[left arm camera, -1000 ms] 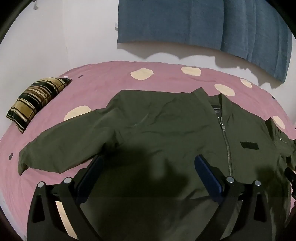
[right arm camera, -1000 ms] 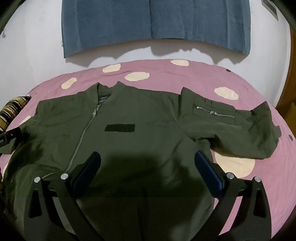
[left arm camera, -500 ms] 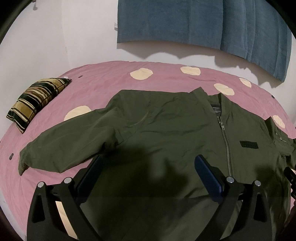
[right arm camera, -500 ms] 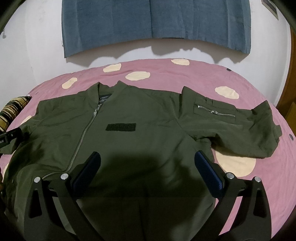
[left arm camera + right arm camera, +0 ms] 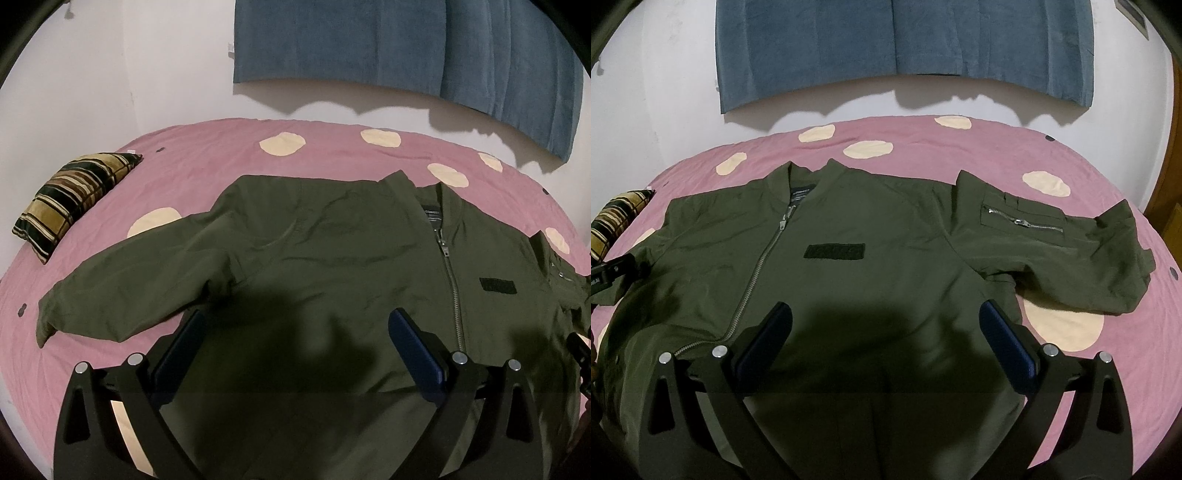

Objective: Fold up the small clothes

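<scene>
An olive green zip jacket (image 5: 332,251) lies flat, front up, on a pink bed with both sleeves spread out; it also shows in the right wrist view (image 5: 871,251). My left gripper (image 5: 295,332) is open and empty, hovering above the jacket's lower left half, near the left sleeve (image 5: 122,291). My right gripper (image 5: 886,325) is open and empty above the lower right half, near the right sleeve (image 5: 1071,254) with its zip pocket.
The pink bedsheet with cream dots (image 5: 207,158) runs to a white wall with a blue curtain (image 5: 886,40). A striped brown pillow (image 5: 74,199) lies at the far left of the bed. The other gripper shows at the view edges (image 5: 609,273).
Both grippers have drifted slightly; the jacket looks a little nearer in the right wrist view. Nothing was taken hold of.
</scene>
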The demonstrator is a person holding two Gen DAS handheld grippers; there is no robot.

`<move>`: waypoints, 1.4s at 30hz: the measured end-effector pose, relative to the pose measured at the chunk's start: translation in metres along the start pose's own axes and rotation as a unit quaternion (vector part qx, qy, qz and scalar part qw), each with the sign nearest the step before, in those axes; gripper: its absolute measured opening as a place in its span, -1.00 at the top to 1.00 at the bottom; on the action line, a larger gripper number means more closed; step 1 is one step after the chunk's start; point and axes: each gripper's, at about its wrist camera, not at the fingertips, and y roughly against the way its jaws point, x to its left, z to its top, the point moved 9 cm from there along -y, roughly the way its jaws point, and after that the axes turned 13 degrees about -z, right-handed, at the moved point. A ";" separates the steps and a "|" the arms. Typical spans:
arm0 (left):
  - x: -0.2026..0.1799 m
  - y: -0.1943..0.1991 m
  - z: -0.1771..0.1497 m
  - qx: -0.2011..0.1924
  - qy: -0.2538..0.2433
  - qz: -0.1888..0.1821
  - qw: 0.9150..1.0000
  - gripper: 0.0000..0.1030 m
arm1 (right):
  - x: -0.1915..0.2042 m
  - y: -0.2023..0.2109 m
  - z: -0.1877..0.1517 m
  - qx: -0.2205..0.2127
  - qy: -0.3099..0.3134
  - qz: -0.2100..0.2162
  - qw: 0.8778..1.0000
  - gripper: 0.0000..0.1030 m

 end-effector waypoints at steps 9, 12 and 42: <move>-0.001 -0.003 -0.004 0.005 -0.001 -0.004 1.000 -0.91 | 0.000 0.000 -0.002 0.006 -0.006 0.002 1.000 -0.96; -0.001 -0.004 -0.005 0.007 0.000 -0.007 1.000 -0.91 | 0.001 -0.001 -0.004 0.008 -0.007 0.003 1.000 -0.96; 0.011 -0.028 -0.013 0.043 0.021 0.008 0.999 -0.91 | -0.386 -0.125 -0.023 0.072 -0.529 -0.012 0.846 -0.09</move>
